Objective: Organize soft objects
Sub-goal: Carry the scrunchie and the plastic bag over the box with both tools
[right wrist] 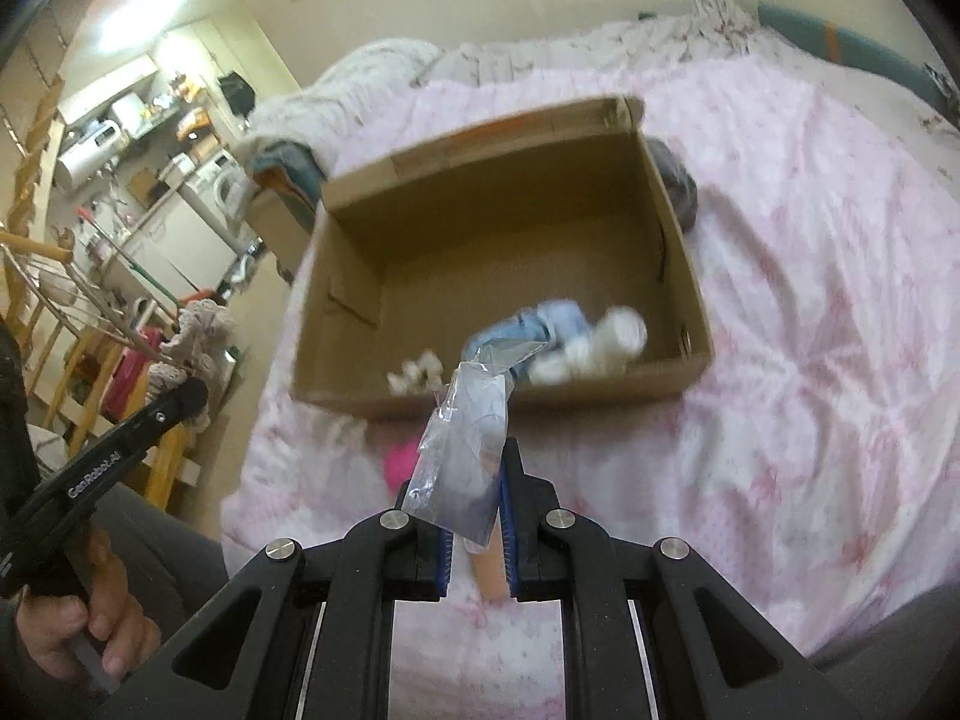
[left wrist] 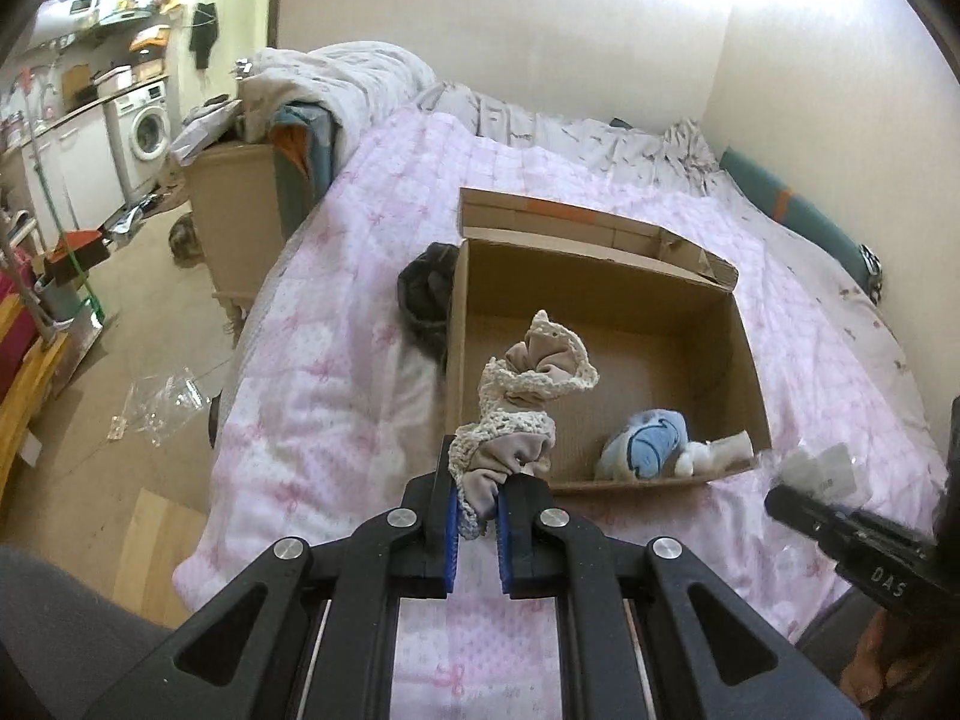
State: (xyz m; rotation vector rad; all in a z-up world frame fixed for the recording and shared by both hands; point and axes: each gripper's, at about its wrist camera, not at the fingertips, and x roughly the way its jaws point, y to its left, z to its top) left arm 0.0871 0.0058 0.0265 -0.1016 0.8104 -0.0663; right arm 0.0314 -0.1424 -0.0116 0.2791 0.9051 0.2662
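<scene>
Left gripper [left wrist: 480,501] is clamped on a lacy scrunchie [left wrist: 528,396] sticking up just before the box [left wrist: 744,360]. Right gripper [right wrist: 474,498] pinches a clear bag [right wrist: 468,450] near the box too.

a beige lace-trimmed scrunchie [left wrist: 528,396] hangs above the open cardboard box [left wrist: 744,354] holding a blue plush [left wrist: 645,441].

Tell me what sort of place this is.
Most likely a small one-room flat, with the sleeping area open to the kitchen. A bed with a pink quilt and a crumpled duvet fills the near side. Beyond it stand a washing machine and shelves with kitchen appliances.
</scene>
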